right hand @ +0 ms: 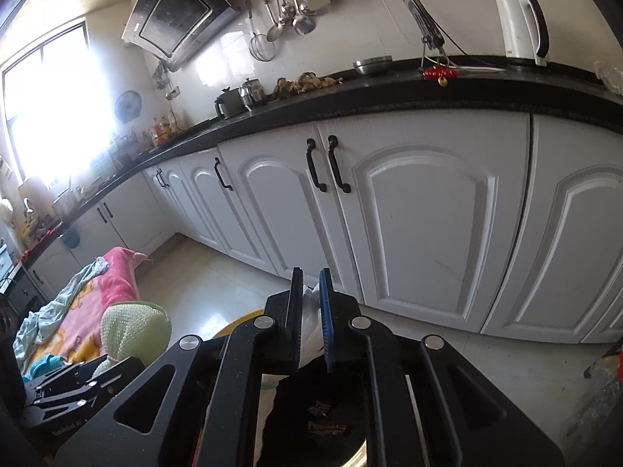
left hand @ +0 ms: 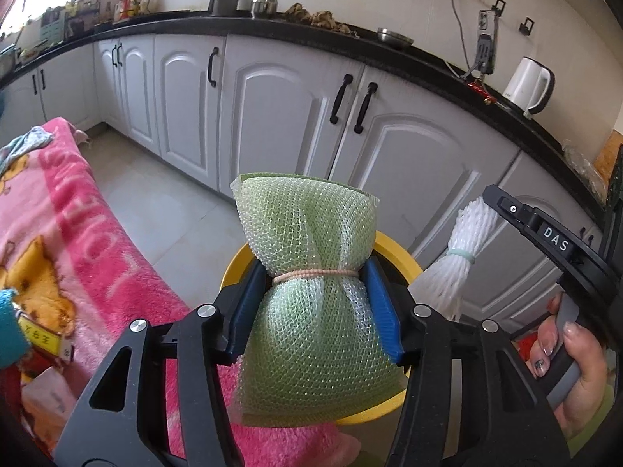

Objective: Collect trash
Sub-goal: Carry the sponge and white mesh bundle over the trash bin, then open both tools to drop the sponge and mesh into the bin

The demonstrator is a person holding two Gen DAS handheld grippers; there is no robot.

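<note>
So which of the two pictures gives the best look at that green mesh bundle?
The left wrist view: the green mesh bundle fills the middle, tied with a band, between the blue jaws. In the right wrist view only its top shows, at lower left.

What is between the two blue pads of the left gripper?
A green foam-net bundle, tied at its waist with a rubber band, sits between the left gripper's pads, above the yellow bin. The left wrist view shows this.

- This was a home kitchen.
- A black worktop ran over white cabinets.
- A range hood and hanging utensils lined the wall.
- A white kettle stood on the worktop.
</note>
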